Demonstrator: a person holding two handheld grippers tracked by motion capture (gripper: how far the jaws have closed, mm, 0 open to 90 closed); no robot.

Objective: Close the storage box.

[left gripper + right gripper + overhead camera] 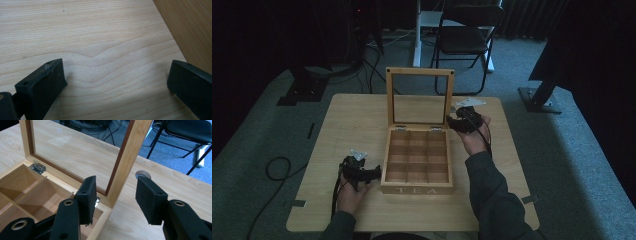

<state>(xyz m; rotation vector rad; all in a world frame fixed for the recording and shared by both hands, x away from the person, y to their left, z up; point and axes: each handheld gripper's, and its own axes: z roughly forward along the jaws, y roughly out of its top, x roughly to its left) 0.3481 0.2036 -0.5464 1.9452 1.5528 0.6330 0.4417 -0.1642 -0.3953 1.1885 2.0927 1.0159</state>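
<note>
A wooden tea box marked TEA stands on the middle of the table, its glass-paned lid raised upright. Its compartments hold nothing. My right gripper is at the lid's right edge, near the hinge. In the right gripper view its jaws straddle the lid's side rail with a gap on both sides, so the gripper is open. My left gripper rests low over the table by the box's left front corner. It is open over bare wood, with the box wall at its right.
The table has bare wood left and right of the box. A round cable hole lies just behind the lid's right side. A black chair and stand bases sit on the carpet beyond, and cables trail on the floor at the left.
</note>
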